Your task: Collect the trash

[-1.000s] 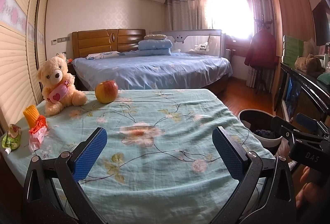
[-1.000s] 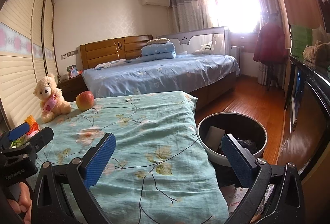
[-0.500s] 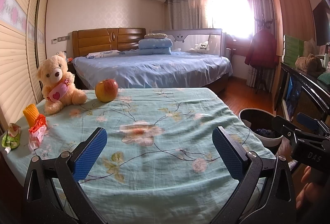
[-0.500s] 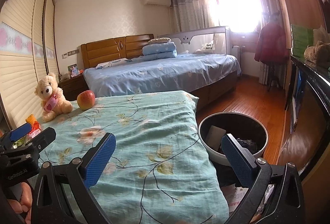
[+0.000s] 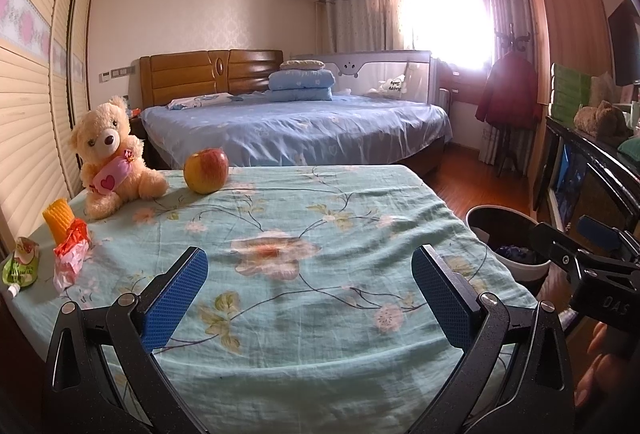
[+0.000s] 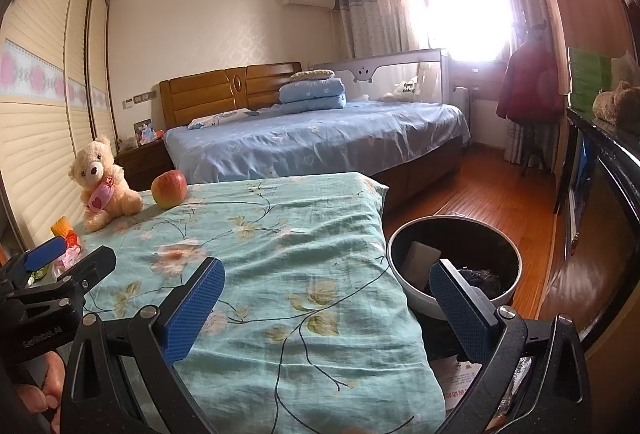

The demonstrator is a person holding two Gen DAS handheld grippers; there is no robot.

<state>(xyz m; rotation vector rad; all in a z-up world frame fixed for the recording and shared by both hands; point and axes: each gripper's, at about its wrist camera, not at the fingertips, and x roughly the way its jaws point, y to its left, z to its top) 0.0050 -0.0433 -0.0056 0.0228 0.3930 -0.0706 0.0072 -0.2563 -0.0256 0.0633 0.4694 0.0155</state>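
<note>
The red wrapper point(image 5: 71, 254) and green pouch point(image 5: 22, 266) lie at the table's point(image 5: 320, 234) left edge, near the teddy bear point(image 5: 110, 162) — the bin point(image 6: 456, 266) stands right of the table. Both grippers — left gripper point(image 5: 310, 290), right gripper point(image 6: 326, 306) — hover wide, empty.

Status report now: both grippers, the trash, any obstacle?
Left gripper open, empty. Right gripper open, empty. Red-white wrapper and green pouch lie at cloth's left edge; bin on floor right. Path clear.
</note>
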